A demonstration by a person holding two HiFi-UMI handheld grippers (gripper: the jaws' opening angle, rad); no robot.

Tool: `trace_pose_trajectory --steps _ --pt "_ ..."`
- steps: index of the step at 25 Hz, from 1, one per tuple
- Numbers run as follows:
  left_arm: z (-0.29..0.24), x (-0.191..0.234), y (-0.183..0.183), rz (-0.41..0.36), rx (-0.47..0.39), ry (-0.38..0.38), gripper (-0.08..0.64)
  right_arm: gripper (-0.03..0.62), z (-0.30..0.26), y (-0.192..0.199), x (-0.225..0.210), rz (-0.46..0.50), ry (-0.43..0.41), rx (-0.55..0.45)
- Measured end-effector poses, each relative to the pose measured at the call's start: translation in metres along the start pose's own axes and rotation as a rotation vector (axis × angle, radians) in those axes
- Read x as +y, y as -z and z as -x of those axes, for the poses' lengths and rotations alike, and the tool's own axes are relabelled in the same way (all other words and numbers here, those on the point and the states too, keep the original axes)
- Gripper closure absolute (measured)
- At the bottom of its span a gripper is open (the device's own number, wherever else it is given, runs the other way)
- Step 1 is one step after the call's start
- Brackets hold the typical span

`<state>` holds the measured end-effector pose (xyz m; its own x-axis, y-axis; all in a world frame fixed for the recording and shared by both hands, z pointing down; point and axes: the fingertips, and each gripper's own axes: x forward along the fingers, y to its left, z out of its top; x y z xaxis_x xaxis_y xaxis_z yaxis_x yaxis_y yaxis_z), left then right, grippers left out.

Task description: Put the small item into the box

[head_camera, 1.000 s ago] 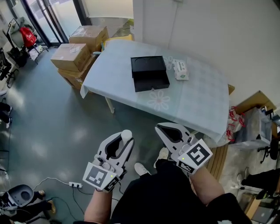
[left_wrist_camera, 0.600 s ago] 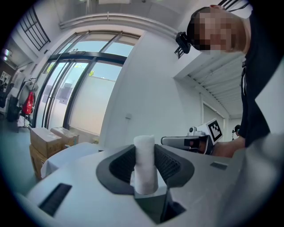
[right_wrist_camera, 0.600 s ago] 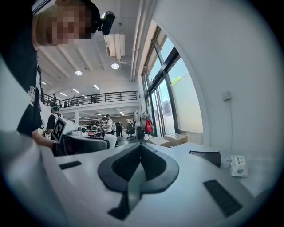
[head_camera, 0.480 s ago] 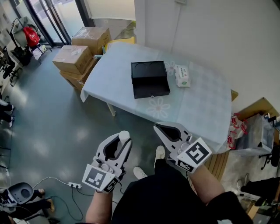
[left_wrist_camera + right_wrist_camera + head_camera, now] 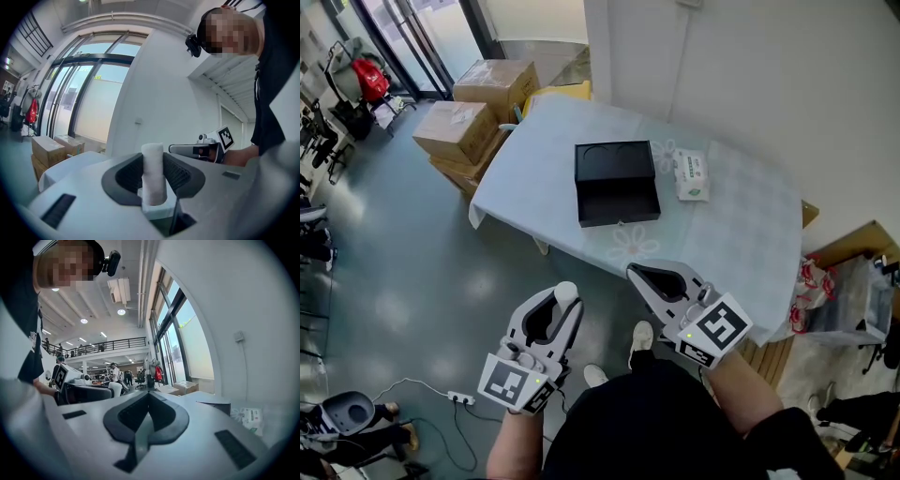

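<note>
In the head view, a counter under a pale cloth carries an open black box in its left half. A white packet lies just beside the box on the right, nearer the far edge. Cardboard boxes are stacked on the floor off the counter's far-left corner. Both tools hang over the floor, well short of the counter's near edge. The left hand-held gripper is clamped on a small white cylinder, whose rounded end pokes out past its tips. The right hand-held gripper shows its two tips meeting in a point.

In the left gripper view, the white cylinder stands upright between the two ribbed dark pads, which press on it from either side. The other tool is level with it on the right, and the counter's corner and the cardboard boxes lie beyond on the left.

In the right gripper view, the jaws are drawn fully together with nothing between them. The packet and an edge of the black box show on the counter at the right.
</note>
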<state>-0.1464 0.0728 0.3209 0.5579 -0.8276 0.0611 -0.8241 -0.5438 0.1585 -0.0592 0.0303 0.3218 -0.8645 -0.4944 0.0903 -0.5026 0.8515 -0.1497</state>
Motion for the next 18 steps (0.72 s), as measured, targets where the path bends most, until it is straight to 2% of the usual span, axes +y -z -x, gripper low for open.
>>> trace_pose_trajectory --steps 18 --pt "-0.106 0.007 -0.005 -0.033 0.026 -0.057 0.425 0.583 -0.004 -0.008 -0.106 -0.026 -0.066 -0.009"
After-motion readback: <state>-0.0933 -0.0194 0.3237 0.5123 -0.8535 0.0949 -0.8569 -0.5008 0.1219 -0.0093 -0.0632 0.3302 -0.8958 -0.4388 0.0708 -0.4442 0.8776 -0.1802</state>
